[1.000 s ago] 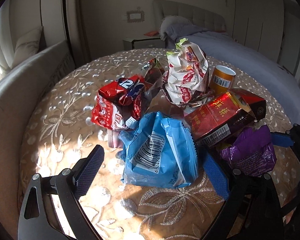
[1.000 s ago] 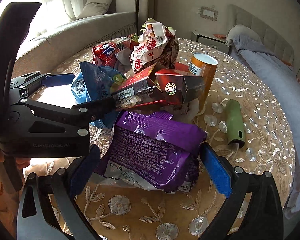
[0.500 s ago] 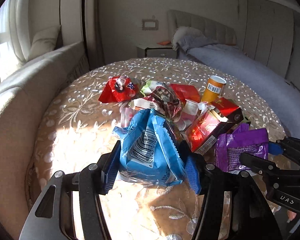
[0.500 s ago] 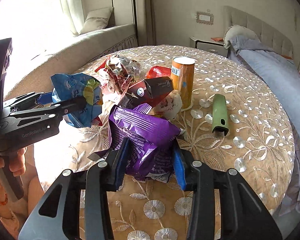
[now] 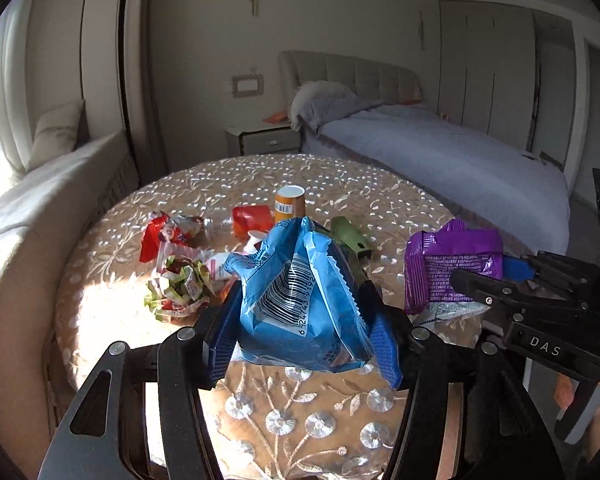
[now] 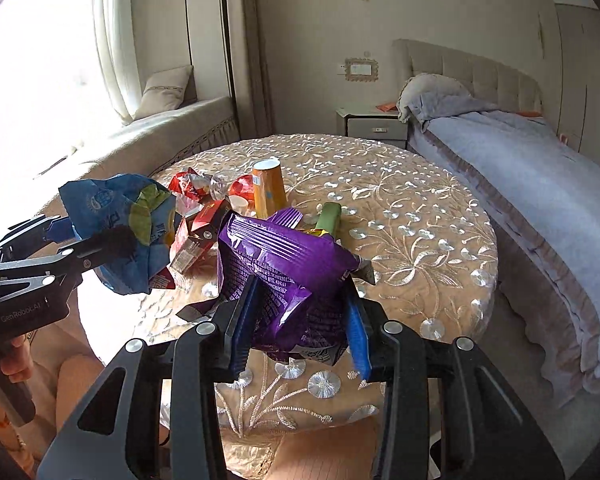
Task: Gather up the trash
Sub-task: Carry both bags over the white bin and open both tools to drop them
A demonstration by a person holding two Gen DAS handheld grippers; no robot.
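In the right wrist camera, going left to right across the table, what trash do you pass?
Blue bag held in the left gripper → red carton → orange can → green tube. The purple bag in the right gripper overlaps the middle, so I leave it out.

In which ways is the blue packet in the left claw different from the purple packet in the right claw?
Colour: the blue packet is light blue; the purple packet is deep purple.
Print: the blue packet shows a large barcode toward its camera; the purple packet shows mostly small text.
Holder: the left claw grips the blue one, the right claw the purple one.
Shared: both are crumpled snack packets, pinched between blue pads and lifted above the table.
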